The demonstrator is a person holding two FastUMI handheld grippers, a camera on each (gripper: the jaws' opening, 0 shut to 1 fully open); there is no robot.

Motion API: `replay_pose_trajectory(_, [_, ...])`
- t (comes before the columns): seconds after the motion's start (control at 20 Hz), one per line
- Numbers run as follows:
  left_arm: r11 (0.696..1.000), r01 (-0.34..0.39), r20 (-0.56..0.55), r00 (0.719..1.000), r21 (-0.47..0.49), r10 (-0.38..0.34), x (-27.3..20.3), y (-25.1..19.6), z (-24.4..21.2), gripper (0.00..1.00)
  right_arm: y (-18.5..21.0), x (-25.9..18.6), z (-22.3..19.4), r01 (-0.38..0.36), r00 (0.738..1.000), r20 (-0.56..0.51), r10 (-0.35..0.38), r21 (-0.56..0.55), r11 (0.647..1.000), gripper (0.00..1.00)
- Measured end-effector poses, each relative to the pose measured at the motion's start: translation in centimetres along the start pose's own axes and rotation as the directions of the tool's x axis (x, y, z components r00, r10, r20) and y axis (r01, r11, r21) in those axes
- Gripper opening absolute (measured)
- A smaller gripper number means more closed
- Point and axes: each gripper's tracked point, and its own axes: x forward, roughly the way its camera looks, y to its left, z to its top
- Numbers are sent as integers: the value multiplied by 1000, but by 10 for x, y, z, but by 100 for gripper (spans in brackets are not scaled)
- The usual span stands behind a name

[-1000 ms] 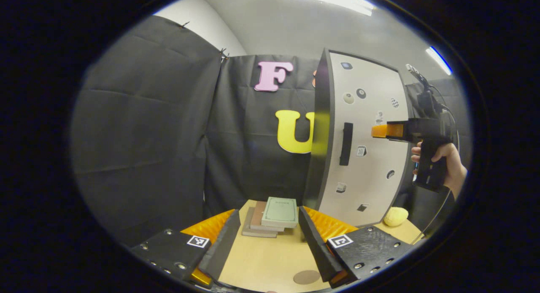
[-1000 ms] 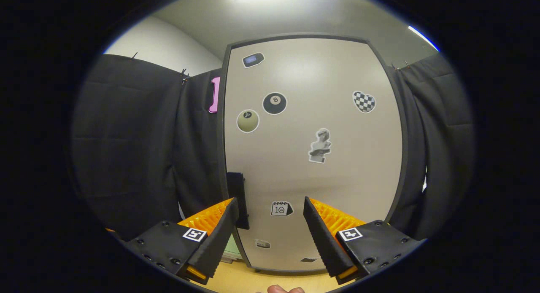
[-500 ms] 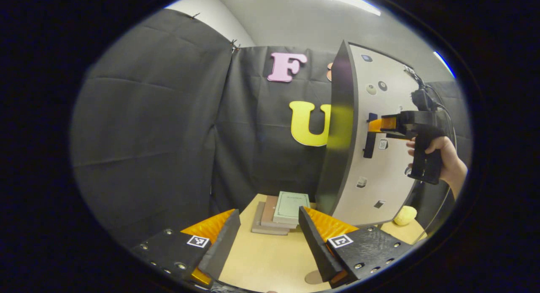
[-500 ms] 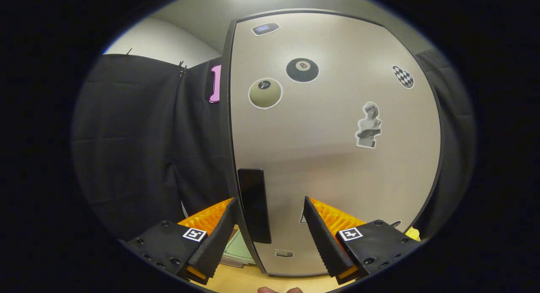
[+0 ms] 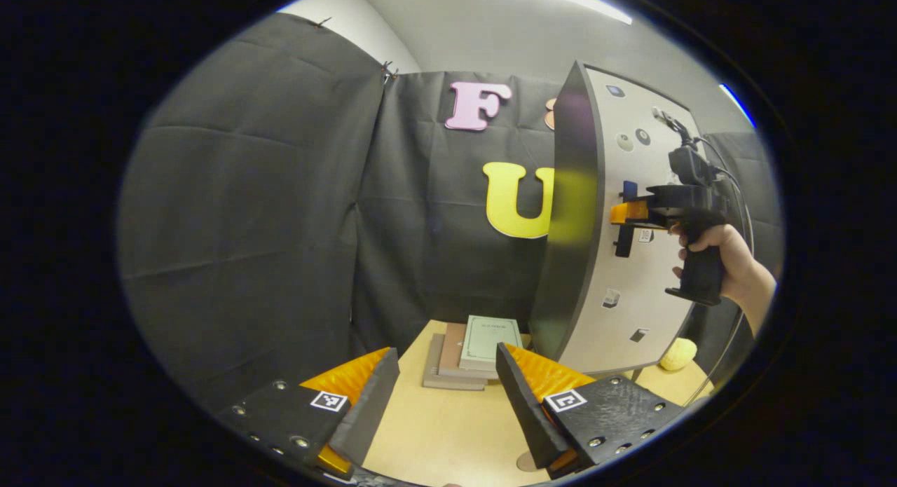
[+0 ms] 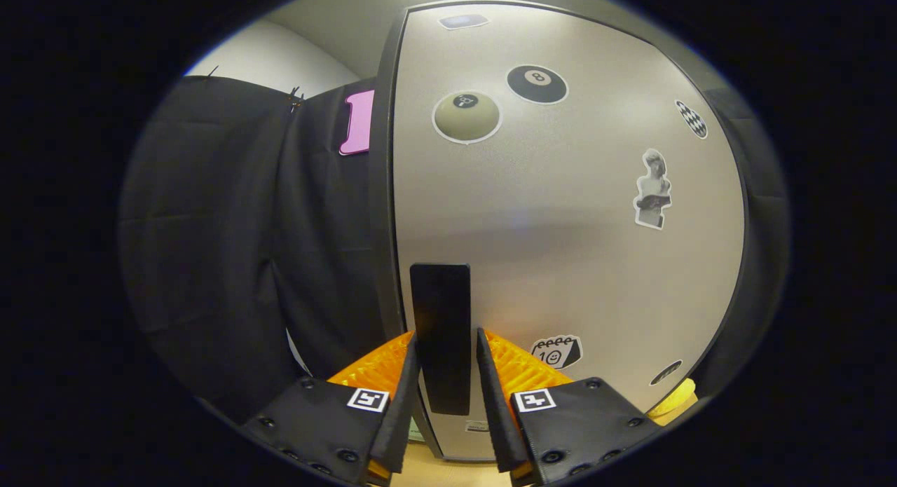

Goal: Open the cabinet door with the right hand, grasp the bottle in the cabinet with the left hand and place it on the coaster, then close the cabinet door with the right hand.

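The right gripper [image 6: 443, 375] is closing on the upright handle [image 6: 440, 333] at the cabinet door's [image 6: 560, 228] left edge; the left gripper [image 5: 446, 389] is waiting open.

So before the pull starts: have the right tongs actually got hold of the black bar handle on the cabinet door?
Touching. In the right gripper view the right tongs close on the black bar handle, both fingers against its sides.
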Motion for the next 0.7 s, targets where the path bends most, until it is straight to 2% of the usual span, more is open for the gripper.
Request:
replay_pose_trajectory(0.05, [1000, -7, 2, 1000, -4, 7, 0, 1, 1, 88, 0, -1, 1, 13, 1000, 1, -13, 7, 1000, 38])
replay_pose_trajectory(0.1, [1000, -8, 2, 1000, -6, 8, 0, 2, -1, 88, -1, 0, 0, 22, 1000, -1, -22, 7, 1000, 39])
replay_pose_trajectory(0.2, [1000, -18, 2, 1000, -3, 18, -1, 5, -3, 86, -1, -1, 1, 44, 999, 1, -44, -12, 999, 33])
replay_pose_trajectory(0.25, [1000, -27, 0, 1000, -3, 27, -2, 8, -6, 84, -1, 0, 1, 45, 999, 1, -45, -27, 999, 33])
replay_pose_trajectory(0.3, [999, -36, 3, 999, -7, 36, -11, 17, -8, 86, -1, -1, -1, 46, 999, 4, -46, -31, 998, 31])
replay_pose_trajectory(0.35, [999, -39, 1, 999, -13, 39, -14, 18, -9, 88, -1, -1, 1, 36, 999, 10, -36, -29, 999, 27])
replay_pose_trajectory(0.4, [999, -45, -4, 999, -18, 45, -17, 19, -12, 84, -1, -1, 0, 21, 1000, 9, -20, -30, 999, 27])
replay_pose_trajectory(0.45, [998, -53, -8, 999, -23, 52, -20, 20, -13, 86, 0, -1, 1, -1, 1000, 14, 1, -33, 999, 27])
replay_pose_trajectory(0.5, [998, -58, -9, 998, -28, 57, -21, 20, -16, 84, 0, -3, 0, -10, 1000, 20, 11, -41, 999, 26])
replay_pose_trajectory(0.55, [997, -63, -9, 998, -33, 63, -23, 19, -16, 86, 0, -1, -2, -17, 1000, 20, 18, -62, 998, 20])
replay_pose_trajectory(0.7, [993, -108, 30, 994, -51, 110, -30, 25, -7, 86, 0, -4, -2, -55, 998, 10, 56, -74, 996, 15])
